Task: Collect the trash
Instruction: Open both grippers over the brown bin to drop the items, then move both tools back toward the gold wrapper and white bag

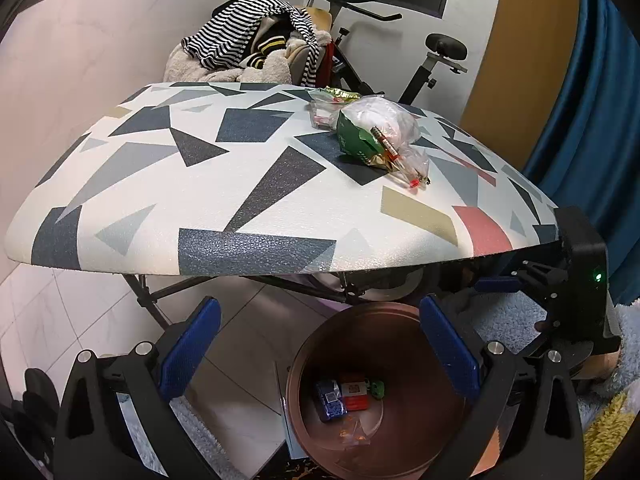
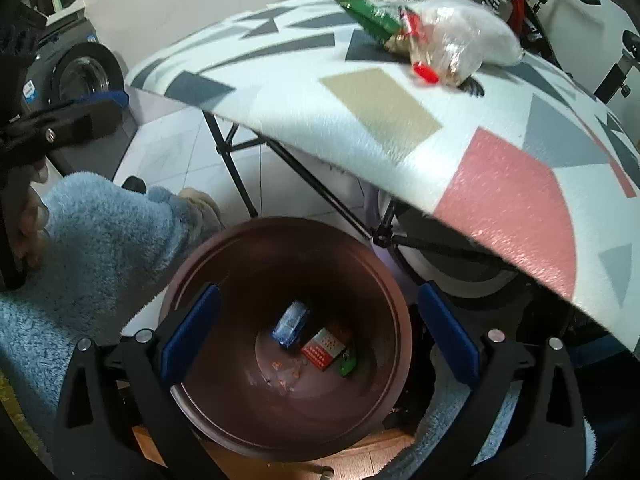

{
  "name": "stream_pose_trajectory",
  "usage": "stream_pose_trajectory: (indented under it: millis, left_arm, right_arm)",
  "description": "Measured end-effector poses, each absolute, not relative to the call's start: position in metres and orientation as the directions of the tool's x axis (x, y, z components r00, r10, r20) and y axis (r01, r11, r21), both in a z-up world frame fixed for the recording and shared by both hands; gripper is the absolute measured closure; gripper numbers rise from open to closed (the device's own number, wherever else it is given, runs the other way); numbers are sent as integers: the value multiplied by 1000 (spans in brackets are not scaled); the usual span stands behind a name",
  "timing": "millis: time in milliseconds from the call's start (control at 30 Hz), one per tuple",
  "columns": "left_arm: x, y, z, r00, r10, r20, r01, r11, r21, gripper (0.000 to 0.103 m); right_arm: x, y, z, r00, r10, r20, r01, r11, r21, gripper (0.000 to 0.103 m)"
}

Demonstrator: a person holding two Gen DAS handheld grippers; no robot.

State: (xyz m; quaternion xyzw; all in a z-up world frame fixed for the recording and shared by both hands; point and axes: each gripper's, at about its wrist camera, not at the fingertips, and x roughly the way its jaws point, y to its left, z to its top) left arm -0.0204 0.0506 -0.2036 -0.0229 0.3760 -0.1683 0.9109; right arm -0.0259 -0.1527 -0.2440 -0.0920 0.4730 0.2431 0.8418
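Note:
A brown round bin (image 1: 400, 320) stands on the floor under the table's near edge; it also shows in the right wrist view (image 2: 200, 264). Inside lie a blue packet (image 2: 291, 323), a red-and-white box (image 2: 323, 349) and a small green piece (image 2: 346, 363). On the patterned table (image 1: 240, 176) a pile of trash remains: a green wrapper (image 1: 354, 136), a clear plastic bag (image 1: 384, 120) and small red bits (image 1: 414, 182). My left gripper (image 1: 318, 354) is open and empty above the bin's left side. My right gripper (image 2: 318, 334) is open and empty over the bin.
A chair heaped with striped clothes (image 1: 248, 40) and an exercise bike (image 1: 440, 60) stand behind the table. A blue curtain (image 1: 592, 120) hangs at the right. Folding table legs (image 2: 240, 176) cross beside the bin. A washing machine (image 2: 80, 76) is at the left.

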Motion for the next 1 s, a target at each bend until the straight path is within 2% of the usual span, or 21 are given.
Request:
stream_pose_trajectory:
  millis: [767,1000]
  left_arm:
    - [-21,53,-199,684,-302,-664,267,951,-157,6]
    - [-3,60,-187,675,-317,-666,275,946,-172,6]
  right_arm:
    - [-23,-175,-225,499,357,-790,-427,894,134,6]
    - [-16,-189,-205,536,408,-739,-418,889,187,6]
